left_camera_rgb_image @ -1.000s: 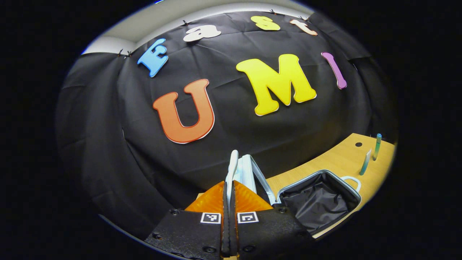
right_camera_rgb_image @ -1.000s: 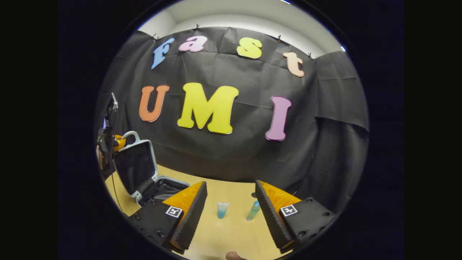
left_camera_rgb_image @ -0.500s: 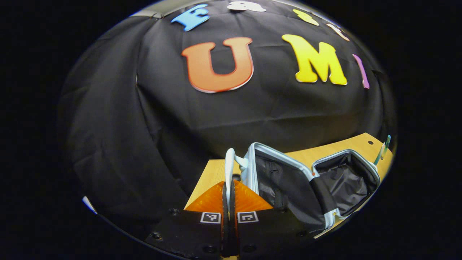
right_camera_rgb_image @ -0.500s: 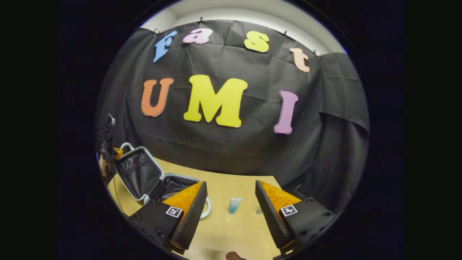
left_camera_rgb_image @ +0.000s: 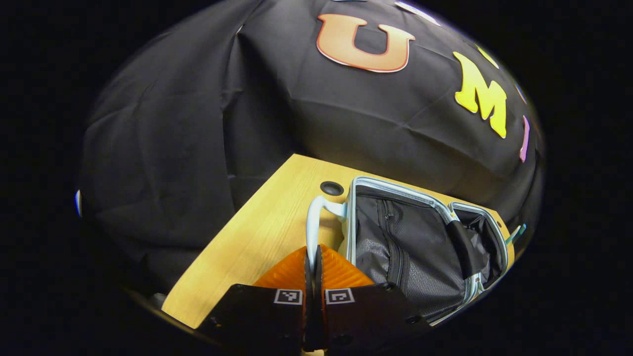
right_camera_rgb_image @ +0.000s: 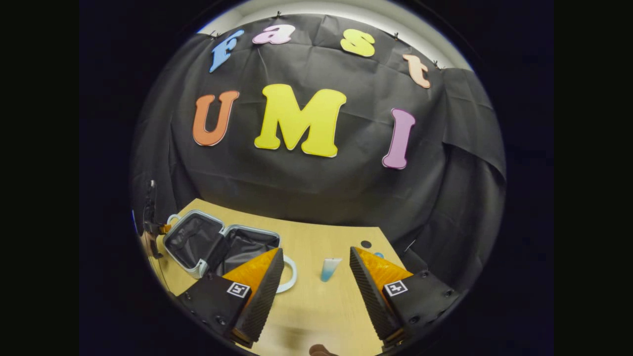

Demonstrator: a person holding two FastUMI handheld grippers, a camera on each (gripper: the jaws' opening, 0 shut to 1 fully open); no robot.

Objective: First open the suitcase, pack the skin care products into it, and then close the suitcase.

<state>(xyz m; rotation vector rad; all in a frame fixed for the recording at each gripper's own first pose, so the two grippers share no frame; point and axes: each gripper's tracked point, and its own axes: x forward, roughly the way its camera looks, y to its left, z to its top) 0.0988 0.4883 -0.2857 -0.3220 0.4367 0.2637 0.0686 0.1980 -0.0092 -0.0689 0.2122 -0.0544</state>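
Left gripper view: the left gripper (left_camera_rgb_image: 312, 257) has its jaws pressed together on the pale handle (left_camera_rgb_image: 312, 225) of the suitcase lid (left_camera_rgb_image: 395, 247), both fingers clamped on the loop. The suitcase (left_camera_rgb_image: 447, 210) lies open on the wooden table (left_camera_rgb_image: 257, 232); the lid's dark zipped lining faces up, with the deeper half (left_camera_rgb_image: 487, 247) beyond it at far right. A small dark hole (left_camera_rgb_image: 332, 188) in the tabletop sits just beside the handle. At the right edge a sliver of a teal tube (left_camera_rgb_image: 517, 232) is cut off, hard to identify. Right gripper view: far left, the left gripper (right_camera_rgb_image: 154, 228) is tiny and blurred by the lid; the open suitcase (right_camera_rgb_image: 198, 240) shows both lined halves and a second handle (right_camera_rgb_image: 288, 277) partly hidden behind a finger. The right gripper (right_camera_rgb_image: 316, 282) hangs with jaws wide apart, holding nothing; between its fingers stands a blue-and-white tube (right_camera_rgb_image: 328, 268) on the table. A teal object (right_camera_rgb_image: 378, 255) peeks out behind the right finger, mostly hidden.
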